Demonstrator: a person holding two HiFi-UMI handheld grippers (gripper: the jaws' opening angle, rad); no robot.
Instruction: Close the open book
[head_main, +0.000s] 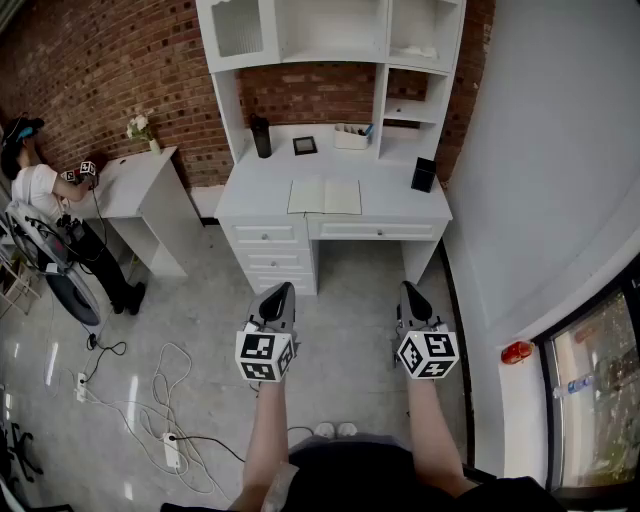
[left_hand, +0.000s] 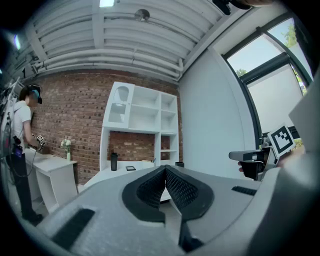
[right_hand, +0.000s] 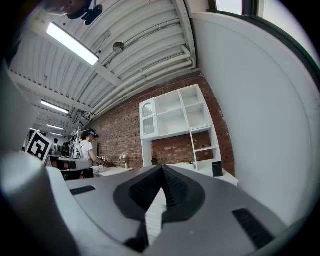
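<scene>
An open book lies flat, pages up, at the front middle of the white desk with its shelf unit. Both grippers hang level in the air over the floor, well short of the desk. In the head view my left gripper points at the drawers and my right gripper at the desk's knee space. In the left gripper view the left gripper has its jaws together with nothing between them. The right gripper is likewise shut and empty in its own view. The book is hidden behind the jaws in both gripper views.
On the desk stand a black bottle, a small picture frame, a white pen tray and a black box. A person works at a second white desk at left. Cables and a power strip lie on the floor.
</scene>
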